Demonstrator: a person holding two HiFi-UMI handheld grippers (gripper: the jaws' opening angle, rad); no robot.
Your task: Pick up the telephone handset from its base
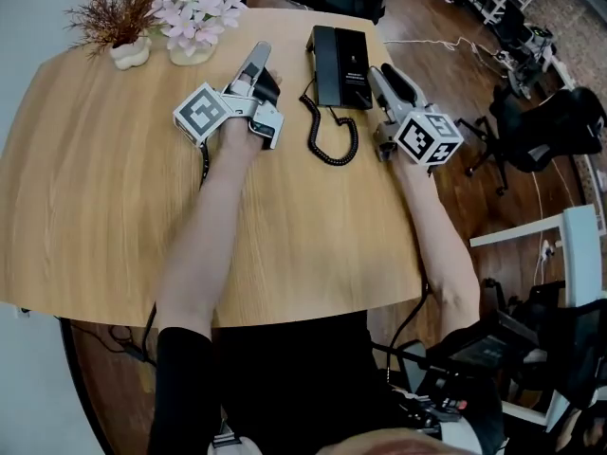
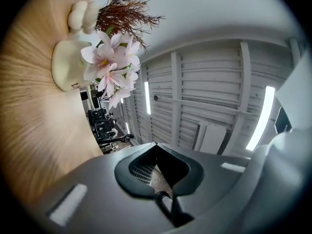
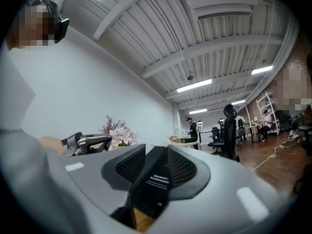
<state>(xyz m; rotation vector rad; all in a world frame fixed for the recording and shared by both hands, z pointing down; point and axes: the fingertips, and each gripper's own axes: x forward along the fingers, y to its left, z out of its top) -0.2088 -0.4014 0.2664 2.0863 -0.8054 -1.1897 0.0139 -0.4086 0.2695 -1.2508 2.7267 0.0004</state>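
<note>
The telephone handset [image 1: 324,63] is seen lying on its base [image 1: 357,64] at the upper centre of the head view. It appears to take up the left half of the black set. The coiled cord [image 1: 332,138] is looped on the bench [image 1: 114,216] just below it. The handset has not yet been lifted.

The right gripper [image 1: 376,72] is held at the right edge of the set with its jaws spread wide. In the right gripper view [image 3: 156,165] a black panel [image 3: 155,182] with small white print stands between the jaws. Whether it belongs to the handset or to the base cannot be told, and no grip on it is judged to have been made.

The left gripper [image 1: 258,57] lies left of the set with its jaws closed together on nothing. In the left gripper view [image 2: 158,179] it is pointed toward the flowers [image 2: 112,67] at the upper left.

For the step in hand, the wide jaws are best carried across to the handset itself, if the panel proves to be the base. They should be set over its middle, across its narrow width. The pads should be closed squarely on the long sides before any lift. A straight upward lift is advised, so that the handset is freed cleanly. The cord should be allowed to uncoil slowly, since a quick pull is likely to drag the light base. If needed, the base could be steadied with the closed left gripper.
</note>
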